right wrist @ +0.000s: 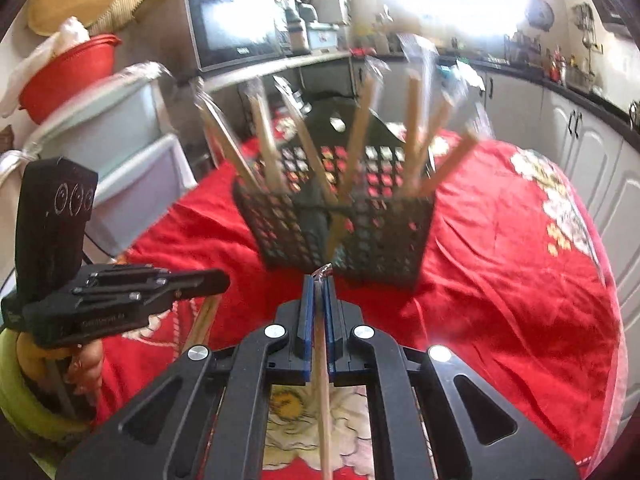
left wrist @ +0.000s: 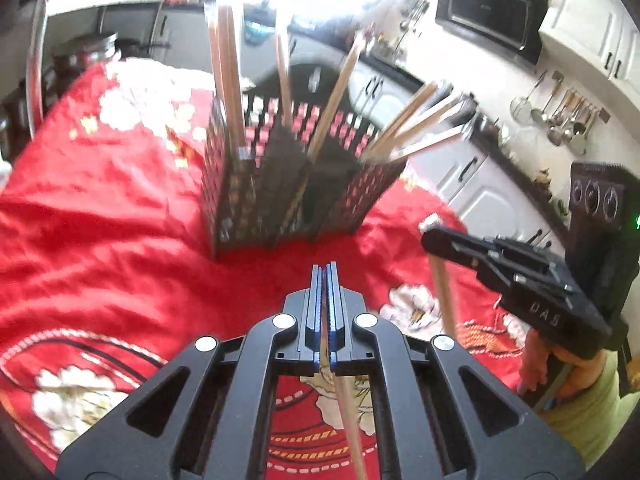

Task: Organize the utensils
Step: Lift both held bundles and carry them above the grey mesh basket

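Chopsticks in both claws, basket ahead

Chopsticks are the job here: each claw is pinched fully together on a single wooden stick, and the black lattice basket (left wrist: 296, 184) stands upright on the red flowered cloth (left wrist: 100, 220) that covers the tabletop.

The left claw (left wrist: 325, 276) hangs on the near side of the basket, its blue pads clamped on a chopstick (left wrist: 348, 416) whose shaft trails down and back under the claw body. The right claw (right wrist: 318, 284), seen from its own camera, is likewise on the near side of the basket and shut on a second chopstick (right wrist: 323, 400); a shiny wrapper tip pokes out just beyond its pads. From the left camera the right claw appears to the right of the basket with its stick dangling below it.

The basket already holds a spread of wrapped chopsticks (right wrist: 360, 136) leaning outward over its rim in several directions, some toward the left wall, some toward the right.

The step in hand looks like carrying: both sticks are gripped and raised clear of the cloth, neither yet over the basket. The next move likely calls for bringing each stick above the basket's open top, tilting it near upright, and finding a gap among the leaning sticks before letting go.
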`<state>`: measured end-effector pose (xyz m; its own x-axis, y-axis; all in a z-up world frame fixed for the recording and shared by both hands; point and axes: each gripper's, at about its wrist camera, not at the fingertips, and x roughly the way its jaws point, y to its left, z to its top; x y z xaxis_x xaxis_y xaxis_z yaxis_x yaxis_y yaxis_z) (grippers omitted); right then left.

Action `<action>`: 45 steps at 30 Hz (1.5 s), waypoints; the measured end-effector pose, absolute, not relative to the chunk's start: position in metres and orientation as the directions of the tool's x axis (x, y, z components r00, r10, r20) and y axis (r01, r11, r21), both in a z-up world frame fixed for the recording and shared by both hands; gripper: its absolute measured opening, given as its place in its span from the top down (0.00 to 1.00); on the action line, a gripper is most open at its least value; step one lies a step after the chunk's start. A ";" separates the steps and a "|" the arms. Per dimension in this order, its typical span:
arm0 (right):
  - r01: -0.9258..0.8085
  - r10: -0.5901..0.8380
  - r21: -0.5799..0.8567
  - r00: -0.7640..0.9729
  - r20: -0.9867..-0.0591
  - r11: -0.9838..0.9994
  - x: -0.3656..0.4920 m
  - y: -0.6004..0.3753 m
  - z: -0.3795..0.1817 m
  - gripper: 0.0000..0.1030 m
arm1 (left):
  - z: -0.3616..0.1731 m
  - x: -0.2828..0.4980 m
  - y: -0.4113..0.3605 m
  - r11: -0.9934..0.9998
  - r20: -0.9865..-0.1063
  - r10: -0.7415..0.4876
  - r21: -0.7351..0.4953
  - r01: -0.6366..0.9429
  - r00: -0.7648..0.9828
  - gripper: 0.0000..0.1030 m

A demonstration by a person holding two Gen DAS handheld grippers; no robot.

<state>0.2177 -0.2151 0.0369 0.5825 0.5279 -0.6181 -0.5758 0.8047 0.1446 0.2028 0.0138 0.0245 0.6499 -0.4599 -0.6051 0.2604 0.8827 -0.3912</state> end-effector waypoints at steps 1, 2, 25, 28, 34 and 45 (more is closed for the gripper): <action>-0.581 0.533 0.142 0.588 -0.608 0.802 0.215 -0.214 0.042 0.95 | 0.031 0.201 0.016 0.884 -0.595 -0.458 -0.386 0.264 0.661 1.00; -0.588 0.543 0.140 0.593 -0.594 0.796 0.212 -0.212 0.048 0.95 | 0.039 0.199 0.019 0.885 -0.582 -0.456 -0.380 0.270 0.673 1.00; -0.649 0.623 0.108 0.652 -0.431 0.753 0.188 -0.197 0.120 0.95 | 0.144 0.190 0.033 0.884 -0.404 -0.458 -0.302 0.357 0.792 1.00; -0.643 0.625 0.108 0.669 -0.403 0.758 0.191 -0.201 0.130 0.95 | 0.158 0.194 0.030 0.878 -0.381 -0.469 -0.299 0.374 0.796 1.00; -0.628 0.623 0.110 0.703 -0.343 0.770 0.198 -0.209 0.152 0.95 | 0.192 0.208 0.021 0.872 -0.325 -0.481 -0.276 0.405 0.814 1.00; -0.608 0.614 0.102 0.755 -0.231 0.787 0.217 -0.221 0.194 0.95 | 0.242 0.245 0.005 0.880 -0.248 -0.464 -0.235 0.412 0.850 1.00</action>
<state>0.2169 -0.2212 0.1941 0.7551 0.6136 -0.2308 -0.6084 0.7870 0.1020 0.2453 0.0053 0.2421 0.8503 -0.4644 -0.2478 0.4122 0.8802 -0.2352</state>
